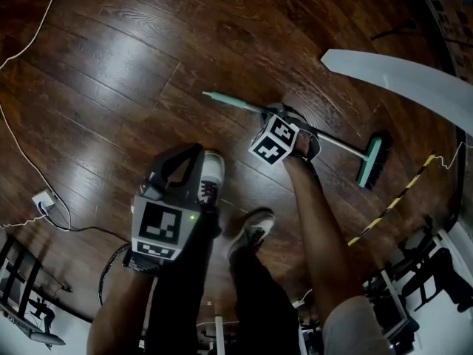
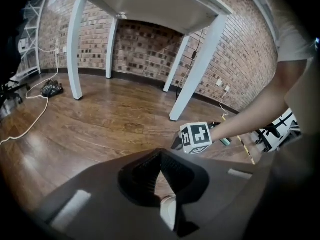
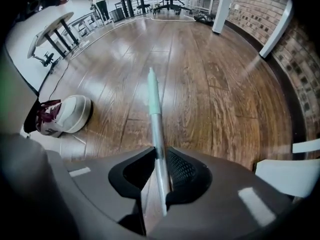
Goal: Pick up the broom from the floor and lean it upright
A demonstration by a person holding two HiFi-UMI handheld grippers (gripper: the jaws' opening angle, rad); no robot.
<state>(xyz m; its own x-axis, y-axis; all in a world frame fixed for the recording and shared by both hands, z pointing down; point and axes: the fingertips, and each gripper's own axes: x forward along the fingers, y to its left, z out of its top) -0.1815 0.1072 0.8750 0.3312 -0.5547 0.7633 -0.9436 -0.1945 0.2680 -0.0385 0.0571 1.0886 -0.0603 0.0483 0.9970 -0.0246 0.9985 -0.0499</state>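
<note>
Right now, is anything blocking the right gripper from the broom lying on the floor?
Nothing visible does. The right gripper has its open jaws on either side of the broom handle, which lies on the wooden floor.

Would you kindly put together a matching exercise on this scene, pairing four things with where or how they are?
Things:
1. broom handle
2. broom head
3. left gripper
4. white table

Places or states:
A. stands by the brick wall
B. empty, with a shoe showing below it
C. between the jaws of the right gripper
D. on the floor near the striped tape

Pairs: 1-C, 2-D, 3-B, 4-A
</note>
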